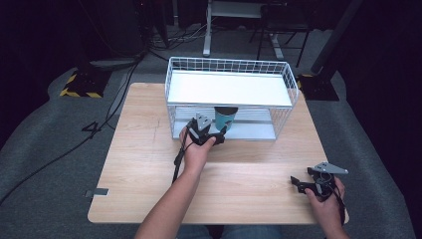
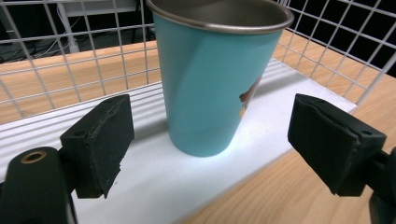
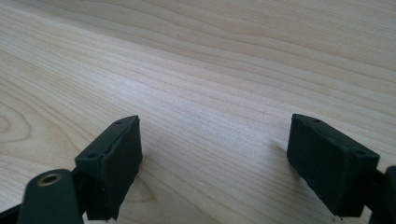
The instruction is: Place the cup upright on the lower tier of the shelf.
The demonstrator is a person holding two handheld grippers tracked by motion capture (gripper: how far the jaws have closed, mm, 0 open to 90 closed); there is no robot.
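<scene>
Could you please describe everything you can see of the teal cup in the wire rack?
The cup is a tapered tumbler, wider at the mouth, with a teal outside and a bare metal rim and inside. A small brown-orange mark sits on one side. It stands upright and looks empty on the white lower shelf of the wire rack, near the open front. The left tool is open with a pad on either side of the cup, not touching it.

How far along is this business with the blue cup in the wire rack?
Early or midway, I'd guess. The teal cup stands upright on the lower shelf of the white wire rack. The left tongs are open, jaws either side of the cup, not touching. Closing on it and moving it is left. The right tongs wait open over the wooden table.
</scene>
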